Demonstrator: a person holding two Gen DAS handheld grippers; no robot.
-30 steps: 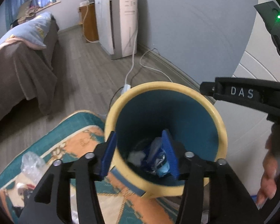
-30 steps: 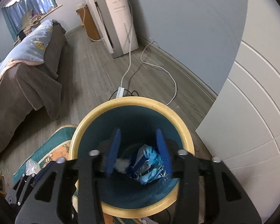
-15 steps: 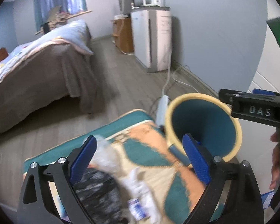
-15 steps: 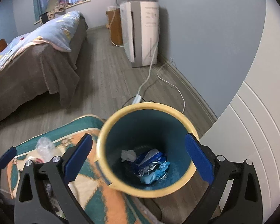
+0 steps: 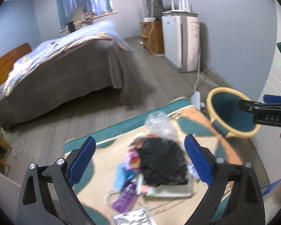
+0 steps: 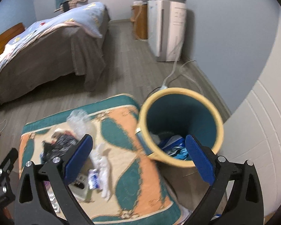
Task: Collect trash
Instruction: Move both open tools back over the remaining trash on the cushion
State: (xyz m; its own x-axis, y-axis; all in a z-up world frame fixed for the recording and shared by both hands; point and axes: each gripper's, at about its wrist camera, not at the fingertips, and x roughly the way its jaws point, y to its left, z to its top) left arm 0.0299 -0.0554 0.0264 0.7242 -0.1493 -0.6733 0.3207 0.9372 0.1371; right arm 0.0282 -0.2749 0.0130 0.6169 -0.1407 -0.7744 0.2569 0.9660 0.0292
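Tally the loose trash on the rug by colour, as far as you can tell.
Clear bottle: 1
Black bag: 1
White tissue: 1
Purple wrapper: 1
Silver foil: 1
Blue-and-white packet: 1
Total: 6 at least; blur hides the rest.

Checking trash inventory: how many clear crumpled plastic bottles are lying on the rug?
1: the clear plastic bottle lies on the rug beside the black bag. Others may hide under the pile.

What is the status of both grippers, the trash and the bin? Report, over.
Left gripper and right gripper open, empty. Yellow-rimmed teal bin part-filled. Black crumpled bag and clear plastic bottle on patterned rug. Nothing blocking.
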